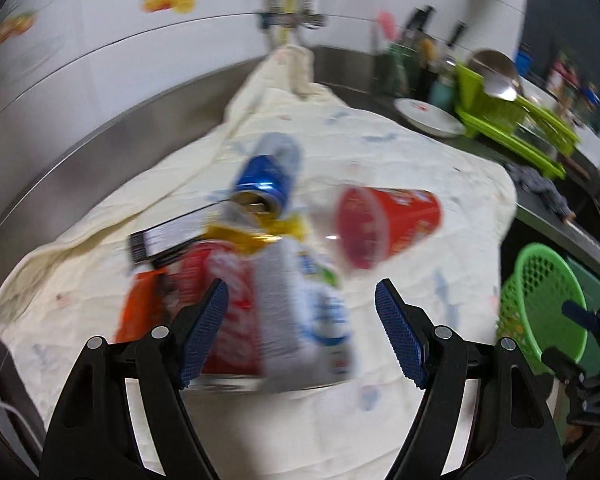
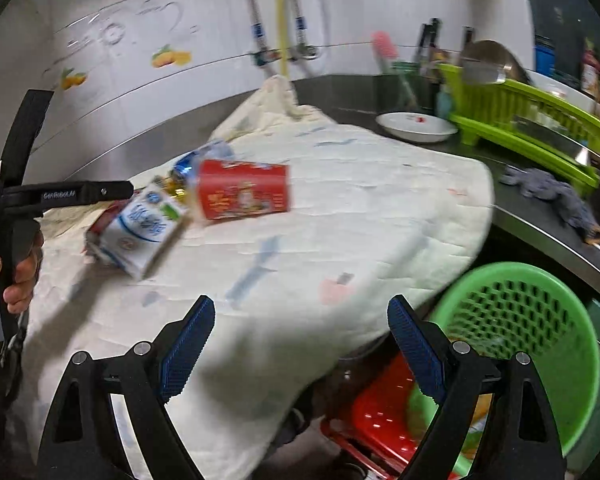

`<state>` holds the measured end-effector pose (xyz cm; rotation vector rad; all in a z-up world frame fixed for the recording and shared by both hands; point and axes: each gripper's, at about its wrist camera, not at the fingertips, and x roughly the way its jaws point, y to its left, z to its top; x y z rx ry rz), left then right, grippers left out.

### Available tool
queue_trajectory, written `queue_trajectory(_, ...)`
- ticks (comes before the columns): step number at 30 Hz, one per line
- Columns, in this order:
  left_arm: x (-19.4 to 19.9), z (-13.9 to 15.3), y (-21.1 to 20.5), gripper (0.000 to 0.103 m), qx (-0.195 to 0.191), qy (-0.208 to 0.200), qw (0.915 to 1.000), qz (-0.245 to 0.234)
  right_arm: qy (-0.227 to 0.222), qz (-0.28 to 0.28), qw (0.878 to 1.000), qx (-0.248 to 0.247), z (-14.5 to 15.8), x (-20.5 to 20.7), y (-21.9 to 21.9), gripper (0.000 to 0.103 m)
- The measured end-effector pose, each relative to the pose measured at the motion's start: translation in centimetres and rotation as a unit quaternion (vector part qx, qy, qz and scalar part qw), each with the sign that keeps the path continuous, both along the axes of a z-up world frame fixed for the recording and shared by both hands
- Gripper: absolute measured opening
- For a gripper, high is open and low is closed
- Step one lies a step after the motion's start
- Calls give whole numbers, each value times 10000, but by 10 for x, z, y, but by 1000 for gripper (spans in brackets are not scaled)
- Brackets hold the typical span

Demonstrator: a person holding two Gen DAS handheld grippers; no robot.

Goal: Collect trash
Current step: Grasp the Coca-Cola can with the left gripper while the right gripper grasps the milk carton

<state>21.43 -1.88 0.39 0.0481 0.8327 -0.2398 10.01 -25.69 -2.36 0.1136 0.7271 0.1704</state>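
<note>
A pile of trash lies on a cream cloth (image 1: 400, 160): a white and blue milk carton (image 1: 300, 300), a red carton (image 1: 220, 312) under it, a blue can (image 1: 264, 180), a yellow wrapper (image 1: 256, 236) and a red paper cup (image 1: 384, 224) on its side. My left gripper (image 1: 302, 332) is open, its jaws on either side of the milk carton, just above it. My right gripper (image 2: 300, 356) is open and empty over the cloth's front edge, right of the pile. The milk carton (image 2: 144, 232) and red cup (image 2: 244, 196) show in the right wrist view. A green mesh basket (image 2: 520, 344) stands at the right.
A steel counter holds a white bowl (image 2: 416, 124), a green dish rack (image 2: 528, 120) with a metal pan and a grey rag (image 2: 556, 196). A red basket (image 2: 384, 416) sits below the green one. White tiled wall and pipes stand behind.
</note>
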Motion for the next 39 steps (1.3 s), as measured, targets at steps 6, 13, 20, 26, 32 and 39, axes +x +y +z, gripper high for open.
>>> queue_trajectory(6,7,-5,51,75,-217,142,9987,450,111,498,9984,234,4,24,43,85)
queue_trajectory(13,9,-15,78,74,-355,249,9970,642,403,970,9899,951,1,65,83,81)
queue_trajectory(20,12,-16,95,73,-495,261,9956,752,812,1102,9769,1643,-5,112,107,78)
queue_trajectory(26,15,-14,103,73,-572,248,9950,775,1146,940,9669,2078,-16,141,114,77)
queue_trajectory(32,18,-12,108,73,-647,245,9945,785,1427,724,9582,2371,-29,162,115,77)
queue_trajectory(39,19,-13,109,73,-674,283,9944,763,1657,667,9548,2375,-42,169,124,70)
